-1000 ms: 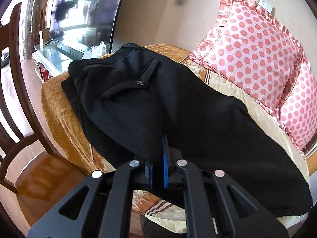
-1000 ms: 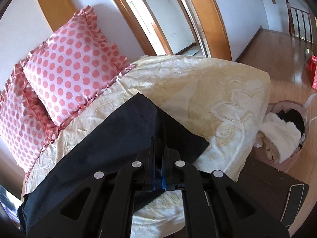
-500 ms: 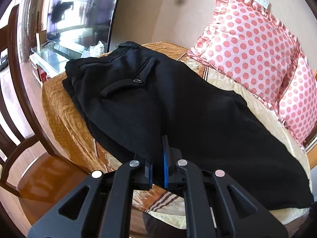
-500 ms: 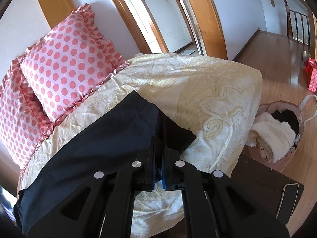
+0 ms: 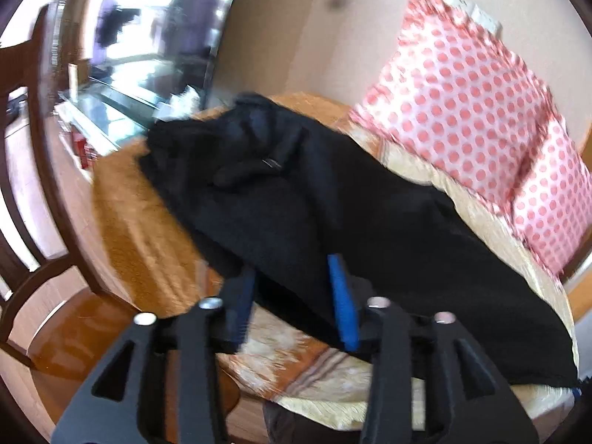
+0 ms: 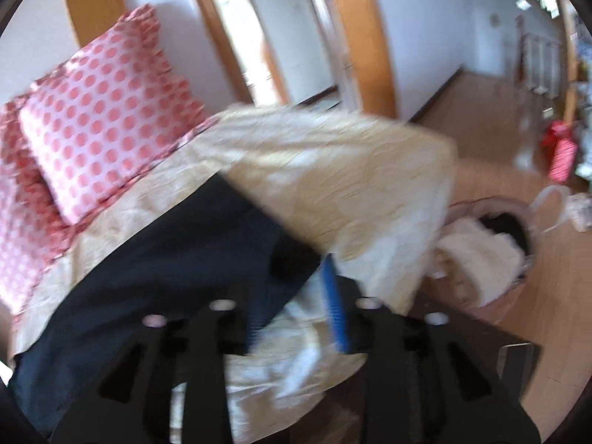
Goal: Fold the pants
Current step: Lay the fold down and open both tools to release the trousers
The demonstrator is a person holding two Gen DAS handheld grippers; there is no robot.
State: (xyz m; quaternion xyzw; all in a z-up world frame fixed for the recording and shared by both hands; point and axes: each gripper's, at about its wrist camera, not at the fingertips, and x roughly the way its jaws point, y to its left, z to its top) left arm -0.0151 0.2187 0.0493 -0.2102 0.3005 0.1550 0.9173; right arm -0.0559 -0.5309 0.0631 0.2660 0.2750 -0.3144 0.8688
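Both views are motion-blurred. In my left wrist view the left hand-held gripper (image 5: 292, 296) has its blue pads spread wide, with the near edge of the black pants (image 5: 333, 222) lying between them, not clamped. The pants run from centre frame to lower right across the bed (image 5: 148, 229); the waistband end (back pocket up) sits at upper centre. Two pink dotted pillows (image 5: 466, 111) fill the upper right.

In my right wrist view the right hand-held gripper (image 6: 296, 296) is also spread wide at the pants' (image 6: 166, 277) hem corner, gripping nothing. A laundry basket (image 6: 492, 244) sits at right on the floor.
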